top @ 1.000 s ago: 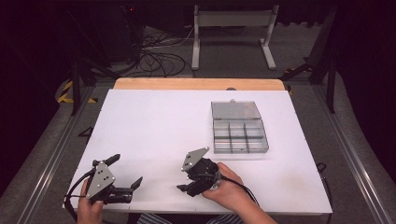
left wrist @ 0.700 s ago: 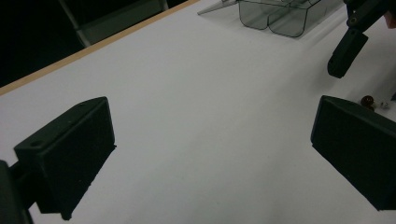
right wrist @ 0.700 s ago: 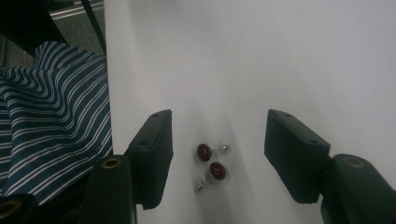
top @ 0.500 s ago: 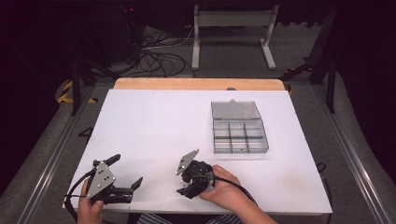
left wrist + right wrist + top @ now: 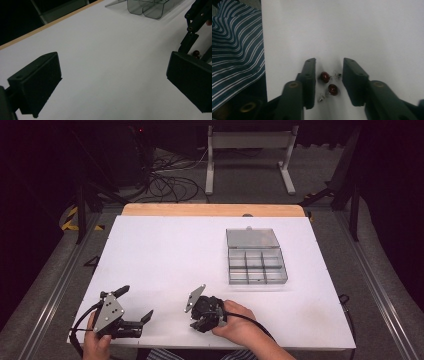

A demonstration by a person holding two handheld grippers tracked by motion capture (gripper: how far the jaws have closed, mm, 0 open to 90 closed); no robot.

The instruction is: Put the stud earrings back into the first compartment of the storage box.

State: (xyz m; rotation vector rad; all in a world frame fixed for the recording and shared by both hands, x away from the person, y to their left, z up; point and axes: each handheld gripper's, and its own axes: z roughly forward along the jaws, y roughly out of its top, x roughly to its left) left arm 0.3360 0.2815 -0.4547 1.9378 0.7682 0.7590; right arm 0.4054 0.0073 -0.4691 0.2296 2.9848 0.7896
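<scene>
Low in the middle of the right gripper view we see two small red stud earrings lying on the white table, between the jaws of the right gripper, which stand a little apart on either side and touch neither, likely lined up to pinch one. Our left gripper, at the lower left of the high view, is spread wide and holds nothing, seemingly parked clear. The clear compartment box sits open at centre right, probably awaiting the earrings.

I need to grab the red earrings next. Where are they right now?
The two red earrings lie on the white table near its front edge, between the open jaws of the right gripper, well short of the compartment box.
</scene>
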